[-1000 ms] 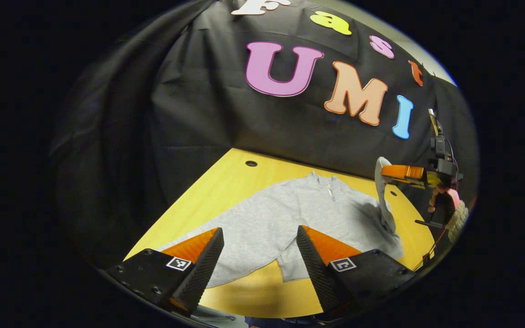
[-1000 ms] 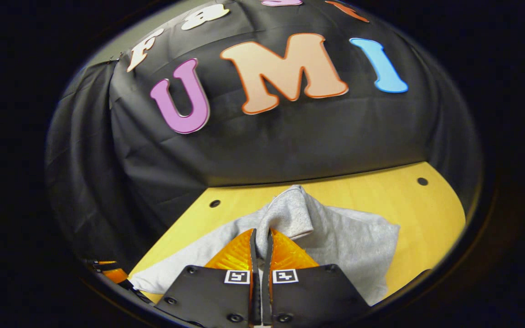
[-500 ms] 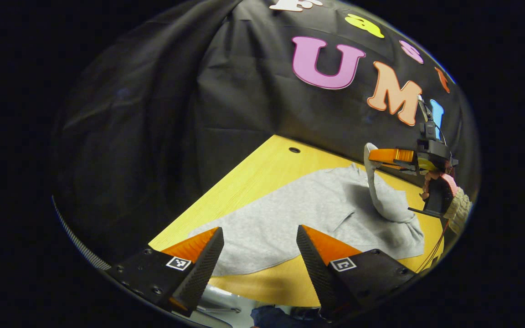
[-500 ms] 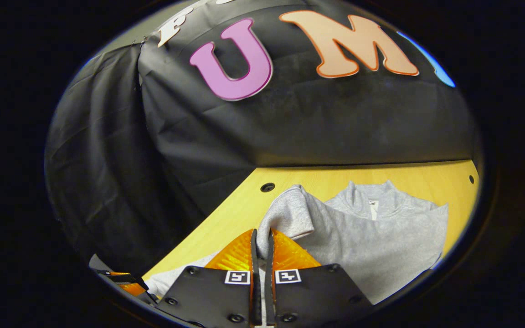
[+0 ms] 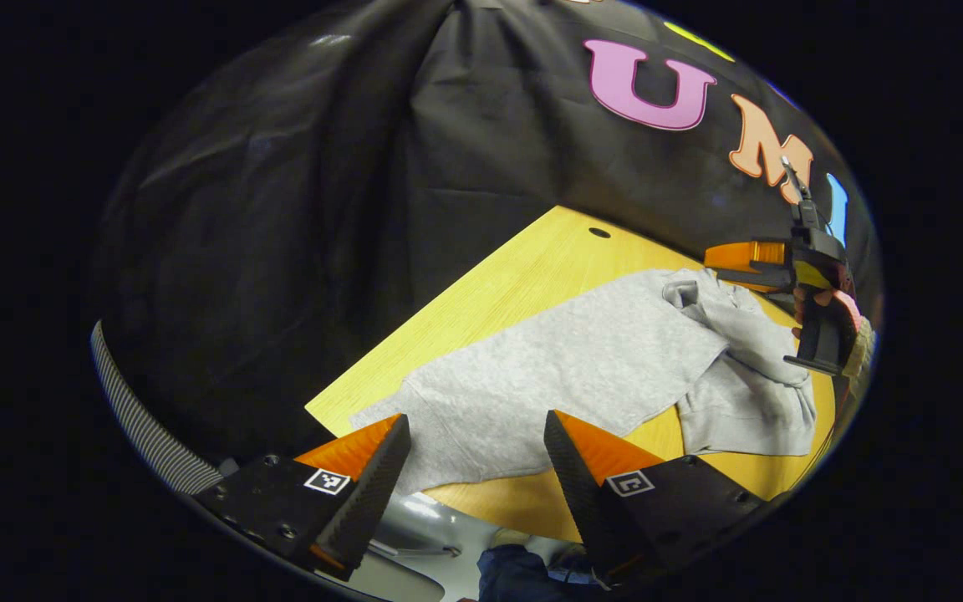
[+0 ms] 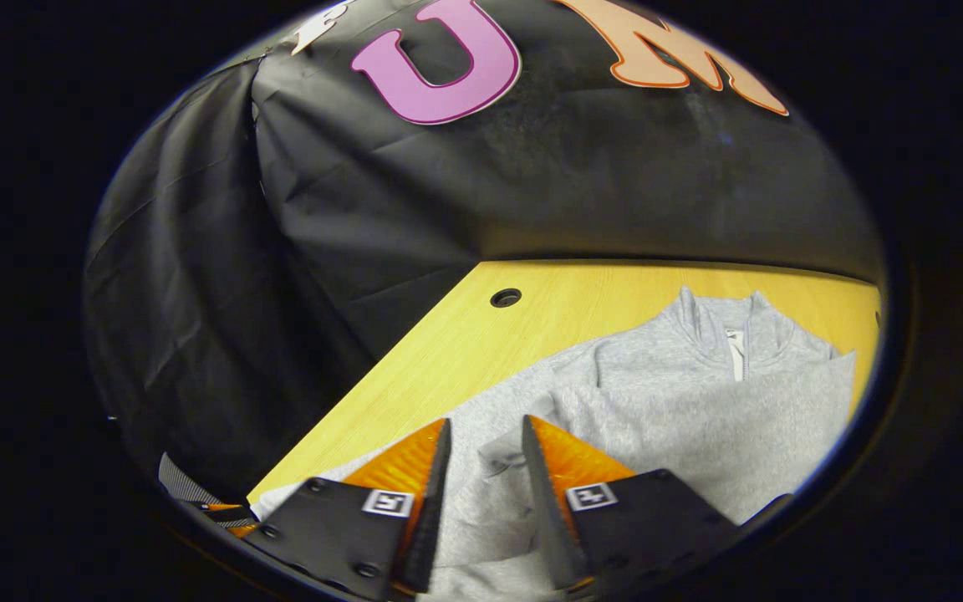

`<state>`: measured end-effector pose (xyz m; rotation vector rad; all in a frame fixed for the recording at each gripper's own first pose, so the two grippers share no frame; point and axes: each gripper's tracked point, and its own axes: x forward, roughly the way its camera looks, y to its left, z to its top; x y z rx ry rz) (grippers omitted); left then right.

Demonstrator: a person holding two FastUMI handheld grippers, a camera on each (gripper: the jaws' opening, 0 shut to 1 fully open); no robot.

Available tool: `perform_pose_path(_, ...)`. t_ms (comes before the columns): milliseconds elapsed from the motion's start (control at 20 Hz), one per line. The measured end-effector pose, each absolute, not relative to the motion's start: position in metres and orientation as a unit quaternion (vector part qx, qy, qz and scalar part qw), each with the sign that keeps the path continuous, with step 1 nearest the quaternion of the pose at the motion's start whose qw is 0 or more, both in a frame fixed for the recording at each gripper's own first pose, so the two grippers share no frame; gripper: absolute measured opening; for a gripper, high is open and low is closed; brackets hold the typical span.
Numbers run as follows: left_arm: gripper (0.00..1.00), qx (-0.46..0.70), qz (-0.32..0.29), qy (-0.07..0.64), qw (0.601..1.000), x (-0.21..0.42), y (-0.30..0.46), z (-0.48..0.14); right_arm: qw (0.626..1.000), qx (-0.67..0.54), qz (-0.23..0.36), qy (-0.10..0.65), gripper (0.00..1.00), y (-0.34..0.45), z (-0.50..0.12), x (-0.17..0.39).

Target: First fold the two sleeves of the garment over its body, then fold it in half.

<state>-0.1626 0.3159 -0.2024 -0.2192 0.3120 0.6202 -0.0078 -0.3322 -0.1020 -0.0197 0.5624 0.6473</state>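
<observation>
**One sleeve laid over, the other yet to go**

From the left gripper view, the left gripper (image 5: 475,468) hangs with its fingers spread wide and nothing between them, low over the near edge of the wooden table (image 5: 481,284). The grey garment (image 5: 582,368) lies flat on that table. Its right sleeve (image 5: 741,334) lies crumpled across the body at the far side, with the cuff bunched up near the collar end. The right gripper (image 5: 720,266) sits just above that cuff, held by a hand (image 5: 841,313); from here I cannot tell whether its fingers are parted.

From the right gripper view, the right gripper's (image 6: 481,468) fingers stand apart with a narrow gap and grip nothing. The sleeve cuff (image 6: 502,451) lies loose on the body right beneath them. The zipped collar (image 6: 732,330) lies farther off, flat.

The risk I see is in that sleeve: it sits rumpled, not smoothed, so a later fold in half could trap a lump or let the cuff slide off the body. The left sleeve looks unfolded, lying near the open left fingers; a shallow pinch there could catch the body layer as well and drag the whole garment along the smooth table.
</observation>
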Motion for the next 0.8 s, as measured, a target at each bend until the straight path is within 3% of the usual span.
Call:
perform_pose_path(150, 0.95, -0.110, 0.312, 0.163, 0.930, -0.164, 0.327, -0.214, 0.911, -0.027, 0.313, 0.269, 0.94, -0.332, -0.103, -0.013)
perform_pose_path(200, 0.95, -0.110, 0.313, 0.169, 0.928, -0.165, 0.329, -0.218, 0.912, -0.032, 0.311, 0.267, 0.98, -0.335, -0.101, -0.014)
perform_pose_path(800, 0.90, -0.055, 0.310, 0.190, 0.930, -0.166, 0.332, -0.234, 0.929, -0.052, 0.296, 0.216, 0.95, -0.390, -0.047, -0.040)
